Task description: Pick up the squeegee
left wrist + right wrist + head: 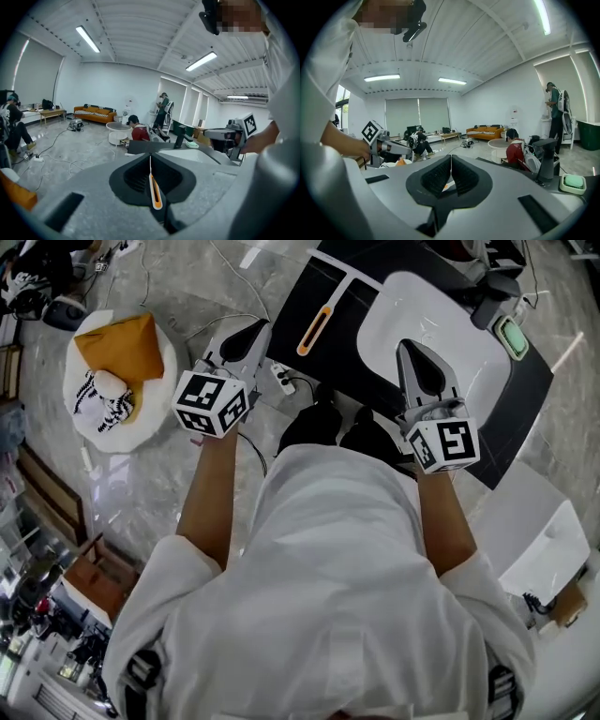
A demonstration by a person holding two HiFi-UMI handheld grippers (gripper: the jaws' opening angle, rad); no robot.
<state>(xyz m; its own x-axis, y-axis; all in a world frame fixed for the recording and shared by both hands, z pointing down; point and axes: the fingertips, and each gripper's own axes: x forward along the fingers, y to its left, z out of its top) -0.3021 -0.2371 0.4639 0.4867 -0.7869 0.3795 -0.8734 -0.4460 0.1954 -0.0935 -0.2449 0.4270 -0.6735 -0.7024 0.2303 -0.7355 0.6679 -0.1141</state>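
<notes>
The squeegee [316, 329], white with an orange slotted handle, lies on the black counter [314, 277] left of the white sink [398, 301]. My left gripper [258, 331] hovers just left of it with its jaws shut and nothing held. In the left gripper view the orange handle [155, 193] shows beyond the closed jaw line of my left gripper [150, 161]. My right gripper [406, 348] hangs over the sink's near side, to the right of the squeegee. In the right gripper view its jaws [451, 161] meet with nothing between them.
A green sponge [513, 336] and a dark faucet [495, 289] sit at the sink's right end. On the floor to the left are a round white table [159, 395] with an orange cushion, and a power strip [281, 378] with cables. A white box [539, 540] stands at right.
</notes>
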